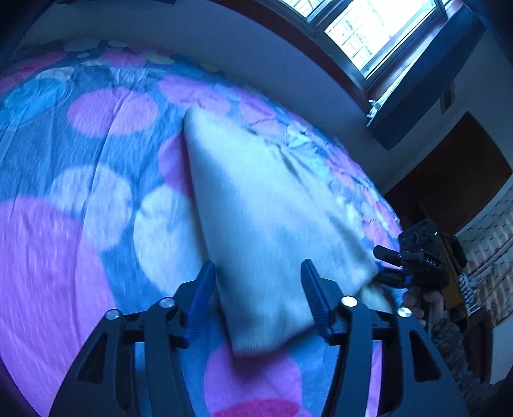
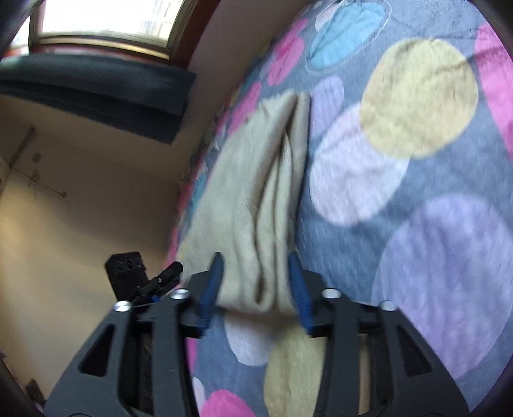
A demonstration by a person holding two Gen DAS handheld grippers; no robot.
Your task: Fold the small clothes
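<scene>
Two grippers at the near edge of a folded cream garment on a spotted bedspread.

Left to right: the left gripper (image 1: 258,269) stands fairly wide, its blue pads either side of the cream garment (image 1: 256,199) without pressing it; the right gripper (image 2: 255,263) is likewise parted around the cloth's folded end. The garment lies on the bedspread (image 1: 80,192), running toward twelve o'clock; a window (image 1: 368,29) sits at one o'clock.
</scene>
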